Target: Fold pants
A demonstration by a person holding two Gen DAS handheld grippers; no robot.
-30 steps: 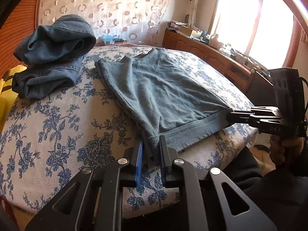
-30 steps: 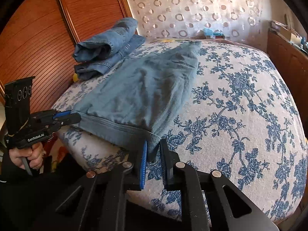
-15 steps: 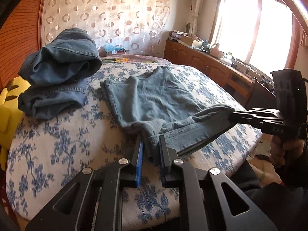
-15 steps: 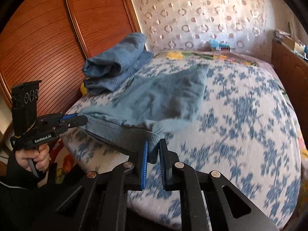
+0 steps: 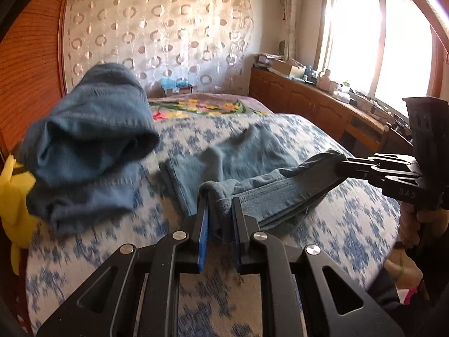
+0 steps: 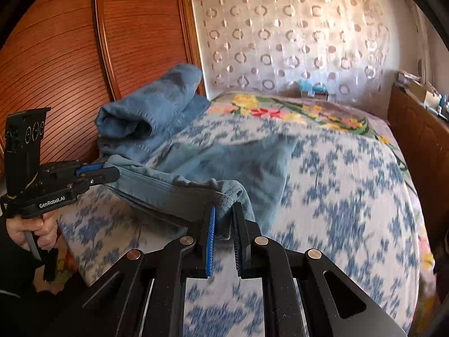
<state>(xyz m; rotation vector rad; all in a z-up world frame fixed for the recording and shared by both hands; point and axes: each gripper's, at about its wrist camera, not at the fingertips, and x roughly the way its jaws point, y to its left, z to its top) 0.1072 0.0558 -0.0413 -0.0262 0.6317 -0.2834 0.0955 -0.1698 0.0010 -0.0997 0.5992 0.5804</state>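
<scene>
Grey-blue pants [image 5: 238, 151] lie on the floral bedspread, also in the right wrist view [image 6: 247, 160]. My left gripper [image 5: 220, 205] is shut on one corner of their near hem. My right gripper [image 6: 224, 210] is shut on the other corner. The hem band [image 5: 283, 193] is lifted off the bed and stretched between the two grippers, folding over toward the far end. The right gripper shows in the left wrist view [image 5: 345, 165]; the left gripper shows in the right wrist view [image 6: 112, 172].
A pile of folded blue jeans [image 5: 87, 146] sits at the bed's left side near the wooden wardrobe [image 6: 70, 56]. A yellow object [image 5: 14, 196] lies beside it. A wooden sideboard [image 5: 322, 109] with clutter runs under the window at right.
Both grippers have lifted the hem off the bed edge and carried it forward over the pants toward the far end. The view is blurred with motion.
</scene>
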